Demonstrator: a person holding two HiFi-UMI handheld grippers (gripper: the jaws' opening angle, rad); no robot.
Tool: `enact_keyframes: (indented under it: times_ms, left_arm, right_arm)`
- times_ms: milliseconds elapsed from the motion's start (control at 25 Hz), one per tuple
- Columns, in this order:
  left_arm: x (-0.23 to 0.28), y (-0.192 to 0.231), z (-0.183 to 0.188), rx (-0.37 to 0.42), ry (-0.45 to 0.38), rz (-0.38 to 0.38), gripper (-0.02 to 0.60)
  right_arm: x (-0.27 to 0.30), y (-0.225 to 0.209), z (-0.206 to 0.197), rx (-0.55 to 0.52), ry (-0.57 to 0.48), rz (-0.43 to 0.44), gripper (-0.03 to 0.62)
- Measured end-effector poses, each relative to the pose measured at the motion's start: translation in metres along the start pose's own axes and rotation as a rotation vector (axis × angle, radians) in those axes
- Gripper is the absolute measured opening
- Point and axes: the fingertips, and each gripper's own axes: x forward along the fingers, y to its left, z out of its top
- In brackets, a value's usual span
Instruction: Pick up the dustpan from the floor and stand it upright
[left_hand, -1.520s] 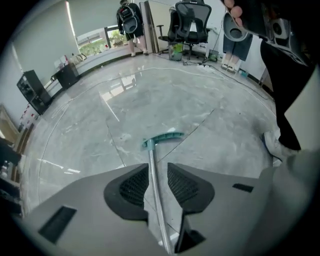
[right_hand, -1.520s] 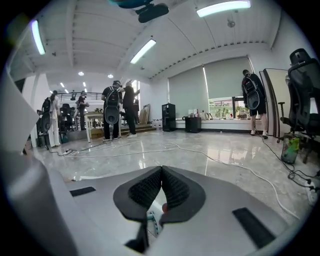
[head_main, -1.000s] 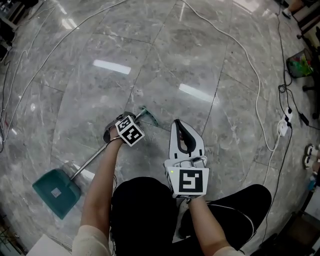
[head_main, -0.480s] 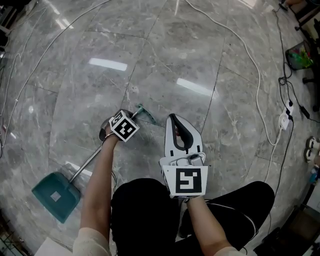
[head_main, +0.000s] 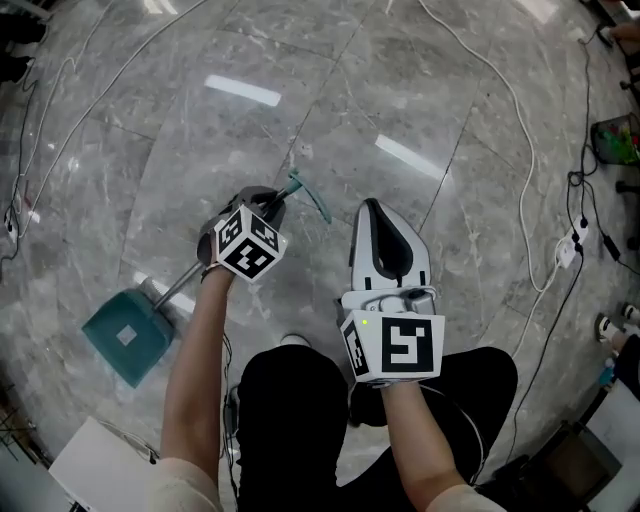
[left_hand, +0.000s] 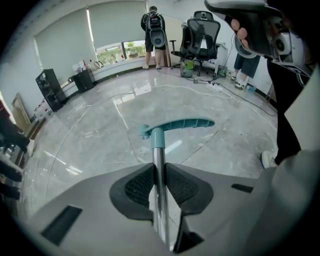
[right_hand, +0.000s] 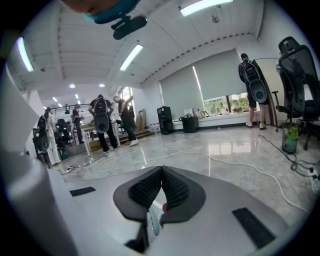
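Note:
The teal dustpan (head_main: 125, 338) rests on the grey marble floor at lower left, and its metal pole (head_main: 175, 290) slants up to a curved teal grip (head_main: 305, 192). My left gripper (head_main: 268, 200) is shut on the pole just below that grip. Its jaws have just been closing, with the pole between them. In the left gripper view the black pads (left_hand: 140, 186) press the pole (left_hand: 159, 205) from both sides, with the teal grip (left_hand: 180, 125) beyond the left gripper (left_hand: 159, 167). To the right, my right gripper (head_main: 380, 210) hovers shut and empty; in its own view the right gripper (right_hand: 161, 172) has its pads together.
A white cable (head_main: 510, 150) curves over the floor at the right toward a power strip (head_main: 572, 240). A white surface (head_main: 90, 465) lies at the bottom left. Office chairs (left_hand: 202, 42) and standing people (right_hand: 102, 122) are far across the room.
My left gripper has risen with the pole, so the handle end is higher and the pole steeper while the pan stays low. The right gripper has risen too.

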Motion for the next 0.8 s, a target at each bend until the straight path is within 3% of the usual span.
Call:
enact_keyframes:
  times_ms: [160,360,560,800]
  left_arm:
    - [-0.098,0.010,0.033,-0.025,-0.086,0.012,0.083]
    - [-0.204,0.035,0.065,-0.084,-0.214,0.063,0.080]
    - [-0.298,0.049,0.074,-0.113,-0.332,0.093,0.080]
    - [-0.387,0.068,0.049,-0.152,-0.440,0.127,0.080]
  right_arm:
    - [-0.021,0.059,0.097,-0.094,-0.026,0.102,0.017]
    - [-0.056,0.128,0.208,-0.105,-0.090,0.181,0.017]
    - [-0.097,0.167,0.268,-0.133,-0.056,0.221,0.017]
    - [-0.124,0.244,0.308,-0.160,-0.015,0.290,0.017]
